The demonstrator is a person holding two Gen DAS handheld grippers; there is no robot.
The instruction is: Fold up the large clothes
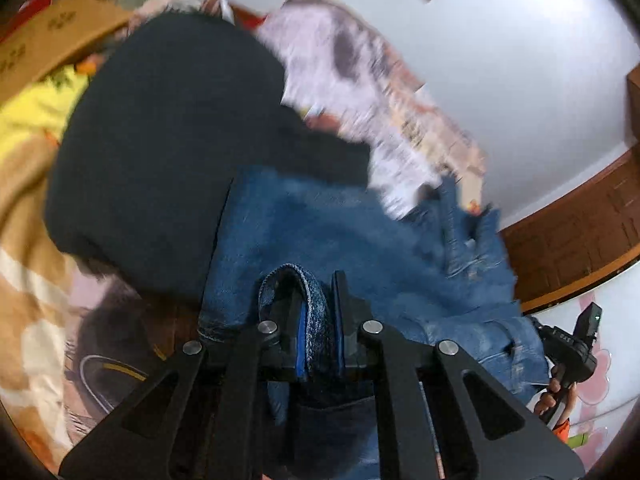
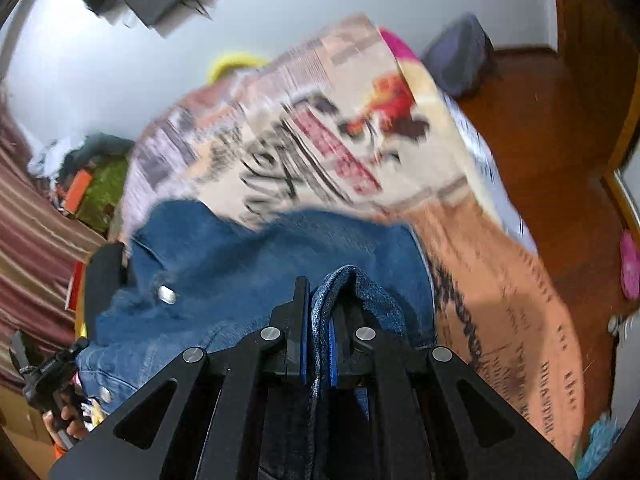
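A blue denim jacket point(image 1: 340, 232) hangs spread between both grippers above a bed. My left gripper point(image 1: 316, 300) is shut on a folded denim edge. My right gripper point(image 2: 320, 304) is shut on another denim edge of the same jacket point(image 2: 240, 256), whose metal buttons show at the left. The right gripper and the hand holding it show at the lower right of the left wrist view point(image 1: 572, 352). The left one shows at the lower left of the right wrist view point(image 2: 52, 376). Both views are blurred by motion.
A printed bedsheet point(image 2: 360, 140) covers the bed below. A dark garment point(image 1: 180, 140) lies beside the jacket, with a yellow cloth point(image 1: 32, 116) and a cardboard box point(image 1: 52, 52) at left. A wooden bed frame point(image 1: 580, 236) and white wall point(image 1: 520, 60) stand beyond.
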